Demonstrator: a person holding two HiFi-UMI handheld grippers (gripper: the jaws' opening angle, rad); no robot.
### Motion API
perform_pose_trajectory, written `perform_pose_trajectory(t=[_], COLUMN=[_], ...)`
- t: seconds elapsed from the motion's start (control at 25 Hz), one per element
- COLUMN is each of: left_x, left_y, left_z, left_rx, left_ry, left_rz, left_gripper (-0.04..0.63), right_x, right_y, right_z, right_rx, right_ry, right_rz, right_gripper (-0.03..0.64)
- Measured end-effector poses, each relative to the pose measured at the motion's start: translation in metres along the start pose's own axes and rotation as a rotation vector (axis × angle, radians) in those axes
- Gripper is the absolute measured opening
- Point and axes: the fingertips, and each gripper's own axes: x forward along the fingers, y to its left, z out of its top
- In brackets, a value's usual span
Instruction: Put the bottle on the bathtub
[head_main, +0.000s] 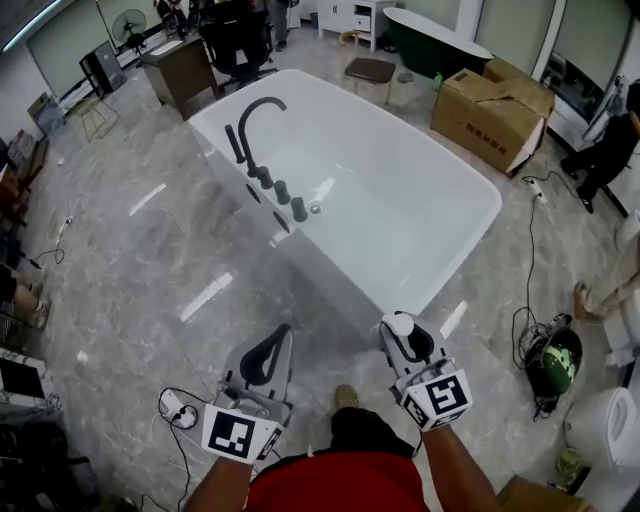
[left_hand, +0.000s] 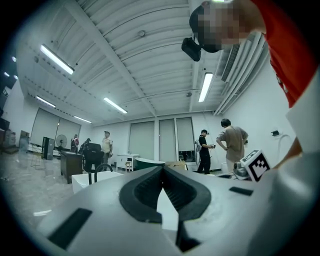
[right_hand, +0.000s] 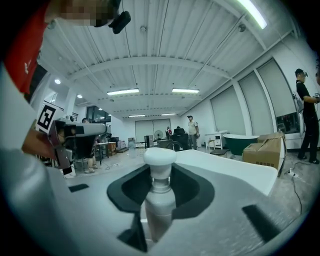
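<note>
The white bathtub (head_main: 440, 255) stands in the middle of the marble floor, with a black faucet (head_main: 255, 115) on its left rim. My right gripper (head_main: 402, 330) is shut on a white bottle (head_main: 400, 324) with a round cap, held just short of the tub's near corner. In the right gripper view the bottle (right_hand: 159, 200) stands upright between the dark pads of the right gripper (right_hand: 160, 172), and the bathtub (right_hand: 225, 165) lies right behind it. My left gripper (head_main: 281, 333) is shut and holds nothing. Its tips touch in the left gripper view (left_hand: 162, 169), where the bathtub (left_hand: 95, 179) shows at left.
A cardboard box (head_main: 490, 110) and a dark green tub (head_main: 430, 40) stand beyond the bathtub. Also behind it are a stool (head_main: 370, 70), an office chair (head_main: 238, 40) and a desk (head_main: 180, 65). At right, cables and a helmet (head_main: 550, 362) lie on the floor near a person (head_main: 605, 150).
</note>
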Motion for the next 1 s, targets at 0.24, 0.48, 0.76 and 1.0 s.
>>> perform_pose_trajectory(t=[0.24, 0.48, 0.76, 1.0], left_x=[0.067, 0.097, 0.116, 0.124], left_y=[0.011, 0.031, 0.061, 0.069], left_z=[-0.028, -0.050, -0.058, -0.077], left_rx=[0.019, 0.017, -0.003, -0.029], left_ry=[0.033, 0.106, 0.123, 0.181], left_rz=[0.008, 0.021, 0.039, -0.008], left_gripper=[0.011, 0.011, 0.011, 0.011], right_x=[0.061, 0.109, 0.152, 0.178], right_y=[-0.055, -0.084, -0.097, -0.111], right_z=[-0.039, -0.069, -0.097, -0.122], right_rx=[-0.023, -0.029, -0.035, -0.023], right_ry=[0.047, 0.091, 0.142, 0.169], right_rz=[0.033, 0.046, 0.040, -0.003], right_gripper=[0.110, 0.110, 0.110, 0.110])
